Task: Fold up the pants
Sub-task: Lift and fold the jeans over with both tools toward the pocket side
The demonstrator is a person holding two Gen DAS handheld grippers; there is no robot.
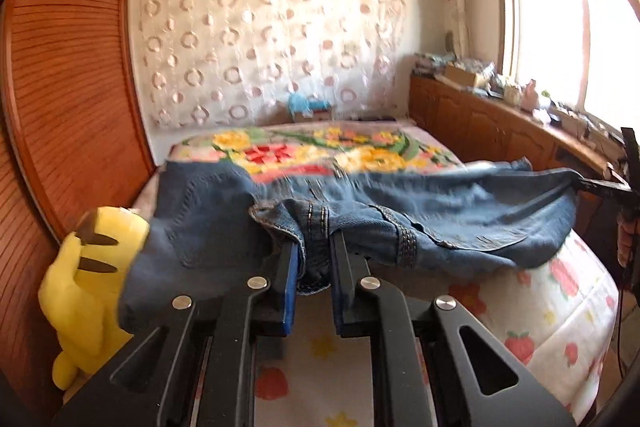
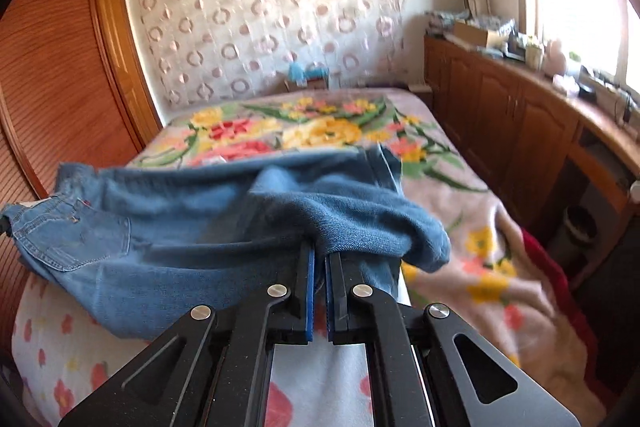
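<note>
From the left wrist view, the left gripper (image 1: pixel 314 259) has its jaws nearly closed on a bunched fold of the jeans (image 1: pixel 400 203) at the waistband, lifted above the bed (image 1: pixel 560 307). The cloth stretches right to the right gripper (image 1: pixel 600 185), seen small at the far edge. A yellow plush toy (image 1: pixel 88 291) sits just left of the hanging denim; I reckon a swing of the cloth could knock it.

From the right wrist view, the right gripper (image 2: pixel 320 263) has its jaws shut tight on a thin edge of the jeans' leg end. That pinch looks slight to me; the sagging weight between the two could pull it free, or the fold could land crooked.
</note>
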